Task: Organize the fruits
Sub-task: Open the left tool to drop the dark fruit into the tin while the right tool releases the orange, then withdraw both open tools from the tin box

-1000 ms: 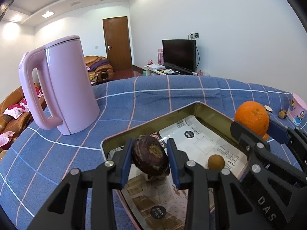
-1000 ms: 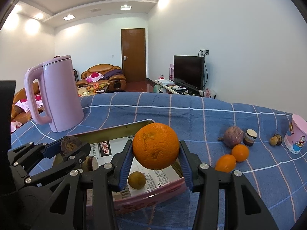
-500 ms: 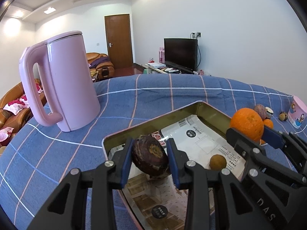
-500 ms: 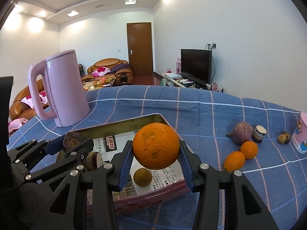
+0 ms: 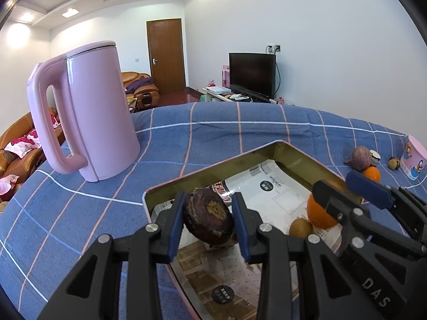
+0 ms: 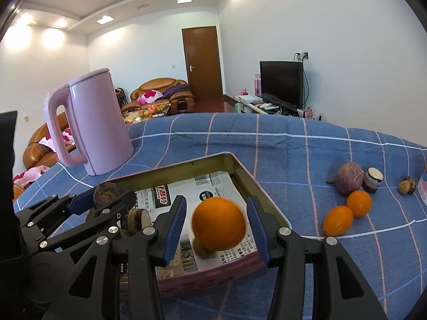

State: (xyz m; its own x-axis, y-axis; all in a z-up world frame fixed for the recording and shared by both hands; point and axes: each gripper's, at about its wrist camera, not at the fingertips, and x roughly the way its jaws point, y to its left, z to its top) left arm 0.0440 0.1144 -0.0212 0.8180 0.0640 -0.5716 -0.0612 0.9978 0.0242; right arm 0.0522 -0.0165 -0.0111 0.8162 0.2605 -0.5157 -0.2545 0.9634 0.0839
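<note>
A pink kettle [image 5: 93, 112] is stood upright near the far left edge of the blue checked tablecloth [image 5: 213, 133], its handle turned to the left. A small jar with a white lid [image 6: 373, 180] is set toward the right edge of the cloth, and a pink printed cup [image 5: 415, 161] is cut off at the right edge itself. Beyond the far edge, a brown door [image 6: 202, 64], a dark television [image 6: 281, 84] on a low stand and a tan leather sofa [image 6: 162, 93] are seen against white walls.
</note>
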